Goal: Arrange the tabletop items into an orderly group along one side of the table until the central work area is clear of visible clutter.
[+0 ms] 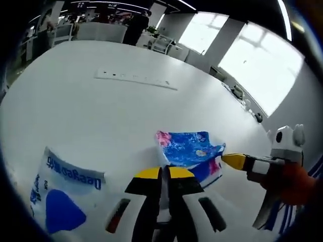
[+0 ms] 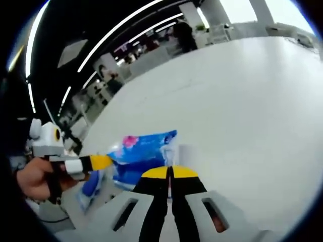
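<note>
Step in hand: gathering the blue floral packet on the white table. In the left gripper view, the left gripper has its jaws pressed together just beside the packet's near edge; the right gripper arrives from the right, its tip at the packet's corner. In the right gripper view, the right gripper's jaws also meet at the packet edge; whether they pinch it cannot be told. A white-and-blue pouch lies near. Next move probably calls for a secure hold, then shifting the packet beside the pouch
</note>
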`<control>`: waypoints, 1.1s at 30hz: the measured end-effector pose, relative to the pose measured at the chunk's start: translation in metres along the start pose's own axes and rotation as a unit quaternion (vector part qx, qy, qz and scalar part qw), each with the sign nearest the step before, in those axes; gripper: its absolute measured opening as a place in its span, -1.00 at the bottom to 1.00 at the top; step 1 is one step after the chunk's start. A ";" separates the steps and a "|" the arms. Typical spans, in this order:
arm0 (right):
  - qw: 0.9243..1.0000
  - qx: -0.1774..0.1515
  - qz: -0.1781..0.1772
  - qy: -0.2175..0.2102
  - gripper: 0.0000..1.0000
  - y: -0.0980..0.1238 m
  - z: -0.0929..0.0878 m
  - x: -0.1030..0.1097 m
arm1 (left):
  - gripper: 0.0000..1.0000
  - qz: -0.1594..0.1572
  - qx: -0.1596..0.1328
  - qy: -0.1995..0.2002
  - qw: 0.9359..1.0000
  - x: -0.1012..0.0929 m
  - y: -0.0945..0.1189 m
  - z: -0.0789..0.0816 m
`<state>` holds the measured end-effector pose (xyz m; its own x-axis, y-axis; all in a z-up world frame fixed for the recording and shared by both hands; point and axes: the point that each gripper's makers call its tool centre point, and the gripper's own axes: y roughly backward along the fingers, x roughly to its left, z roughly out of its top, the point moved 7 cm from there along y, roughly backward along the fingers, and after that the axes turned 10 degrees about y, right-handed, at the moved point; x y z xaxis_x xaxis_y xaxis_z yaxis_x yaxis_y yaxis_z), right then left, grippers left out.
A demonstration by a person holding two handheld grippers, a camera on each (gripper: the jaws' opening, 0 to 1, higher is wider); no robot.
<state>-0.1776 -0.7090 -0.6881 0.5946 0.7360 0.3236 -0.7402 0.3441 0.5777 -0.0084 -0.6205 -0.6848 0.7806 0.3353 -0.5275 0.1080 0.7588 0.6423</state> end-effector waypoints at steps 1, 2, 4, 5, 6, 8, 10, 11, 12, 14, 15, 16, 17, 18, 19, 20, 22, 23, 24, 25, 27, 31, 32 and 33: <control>1.000 0.000 0.000 -0.001 -1.00 0.000 -0.001 -0.001 | -0.98 0.000 0.005 -0.002 1.000 0.000 -0.001 -0.002; 1.000 0.001 -0.001 -0.004 -1.00 0.000 -0.003 -0.003 | -0.97 0.004 0.010 -0.005 1.000 0.002 -0.002 -0.004; 1.000 -0.001 -0.014 -0.004 -1.00 0.002 -0.005 -0.007 | -0.97 0.010 0.017 -0.003 1.000 0.005 -0.002 -0.007; 1.000 -0.003 -0.022 -0.002 -1.00 0.002 -0.006 -0.009 | -0.96 0.013 0.019 -0.003 1.000 0.005 -0.002 -0.008; 1.000 -0.005 -0.020 -0.007 -1.00 0.003 -0.006 -0.010 | -0.94 0.016 0.022 -0.005 1.000 0.006 -0.001 -0.009; 1.000 -0.008 -0.014 -0.014 -1.00 0.002 -0.007 -0.011 | -0.92 0.016 0.024 -0.005 1.000 0.008 0.002 -0.010; 1.000 -0.002 -0.012 -0.002 -1.00 0.001 -0.009 -0.011 | -0.91 0.016 0.025 -0.002 1.000 0.011 0.007 -0.009; 1.000 0.003 -0.011 0.004 -1.00 0.001 -0.011 -0.011 | -0.89 0.014 0.024 0.001 1.000 0.011 0.009 -0.009; 1.000 0.003 -0.011 0.003 -1.00 0.001 -0.012 -0.011 | -0.85 0.012 0.026 0.002 1.000 0.011 0.010 -0.010; 1.000 0.004 -0.009 0.004 -1.00 0.001 -0.013 -0.012 | -0.81 0.012 0.026 -0.007 1.000 0.011 0.016 -0.011; 1.000 0.006 -0.008 0.004 -1.00 0.001 -0.014 -0.012 | -0.83 0.013 0.024 -0.008 1.000 0.011 0.018 -0.011; 1.000 0.007 -0.008 0.005 -1.00 0.001 -0.015 -0.012 | -0.83 0.012 0.023 -0.008 1.000 0.012 0.020 -0.011; 1.000 0.008 -0.009 0.007 -1.00 0.001 -0.015 -0.011 | -0.82 0.010 0.020 -0.004 1.000 0.013 0.023 -0.011; 1.000 0.010 -0.010 0.009 -1.00 0.001 -0.016 -0.011 | -0.81 0.010 0.019 -0.001 1.000 0.014 0.024 -0.011; 1.000 0.010 -0.011 0.009 -1.00 0.002 -0.016 -0.011 | -0.81 0.012 0.018 0.000 1.000 0.015 0.027 -0.012; 1.000 0.011 -0.014 0.009 -1.00 0.002 -0.017 -0.010 | -0.81 0.012 0.018 0.000 1.000 0.016 0.029 -0.013; 1.000 0.010 -0.017 0.011 -1.00 0.003 -0.017 -0.010 | -0.80 0.011 0.016 0.002 1.000 0.017 0.035 -0.015; 1.000 0.010 -0.019 0.011 -1.00 0.004 -0.017 -0.010 | -0.80 0.012 0.014 0.003 1.000 0.018 0.038 -0.015; 1.000 0.009 -0.021 0.012 -1.00 0.005 -0.017 -0.010 | -0.80 0.013 0.012 0.002 1.000 0.019 0.042 -0.016; 1.000 0.008 -0.023 0.012 -0.99 0.005 -0.017 -0.010 | -0.80 0.013 0.012 0.001 1.000 0.020 0.045 -0.017; 1.000 0.005 -0.029 0.010 -0.99 0.008 -0.017 -0.011 | -0.80 0.014 0.010 0.002 1.000 0.025 0.048 -0.019; 0.999 0.002 -0.036 0.012 -0.96 0.014 -0.018 -0.010 | -0.81 0.016 0.004 0.007 1.000 0.030 0.065 -0.024; 0.999 0.002 -0.037 0.014 -0.94 0.016 -0.019 -0.009 | -0.81 0.014 0.005 0.003 1.000 0.033 0.067 -0.026; 0.999 0.003 -0.038 0.014 -0.93 0.017 -0.019 -0.009 | -0.81 0.014 0.006 0.001 1.000 0.034 0.071 -0.027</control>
<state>-0.2014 -0.6982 -0.6956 0.6401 0.7242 0.2565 -0.6911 0.3968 0.6041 0.0089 -0.5403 -0.6727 0.7824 0.3576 -0.5099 0.0928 0.7426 0.6633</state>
